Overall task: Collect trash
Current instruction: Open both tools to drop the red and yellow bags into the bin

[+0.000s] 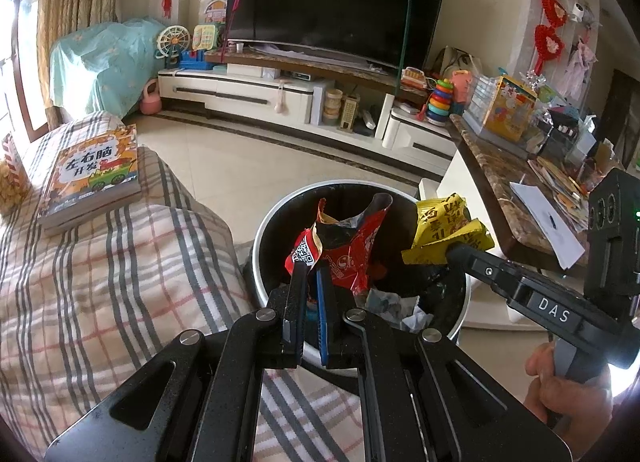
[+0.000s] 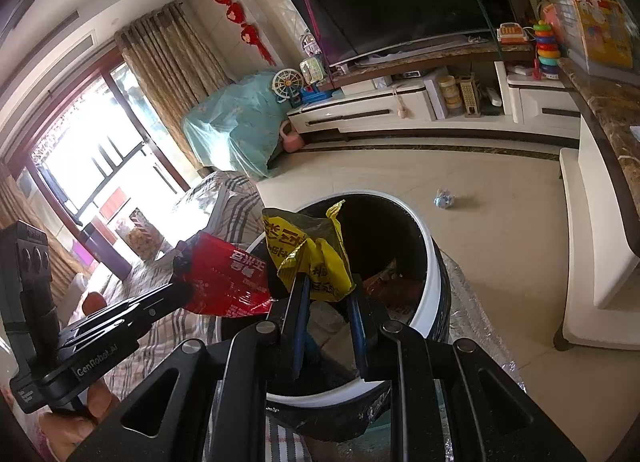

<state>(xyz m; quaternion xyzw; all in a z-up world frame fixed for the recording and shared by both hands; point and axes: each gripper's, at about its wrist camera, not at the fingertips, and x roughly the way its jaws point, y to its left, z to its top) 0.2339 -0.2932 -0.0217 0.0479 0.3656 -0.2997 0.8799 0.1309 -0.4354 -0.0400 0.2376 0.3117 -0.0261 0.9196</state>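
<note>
My left gripper point(image 1: 311, 270) is shut on a crumpled red snack wrapper point(image 1: 352, 246), held over the mouth of a round bin point(image 1: 262, 238) with a white rim and a black liner. My right gripper point(image 2: 325, 286) is shut on a yellow wrapper point(image 2: 308, 246) above the same bin point(image 2: 434, 262). In the left wrist view the right gripper point(image 1: 454, 252) reaches in from the right with the yellow wrapper point(image 1: 444, 227) over the bin's right rim. The right wrist view shows the left gripper point(image 2: 180, 288) entering from the left with the red wrapper point(image 2: 228, 278). Crumpled paper point(image 1: 396, 308) lies inside the bin.
A plaid-covered sofa point(image 1: 100, 262) with a book point(image 1: 94, 177) lies left of the bin. A marble-topped table point(image 1: 508, 197) with papers stands to the right. A small crumpled scrap point(image 2: 444, 197) lies on the tiled floor beyond the bin. A TV cabinet point(image 1: 248, 89) lines the far wall.
</note>
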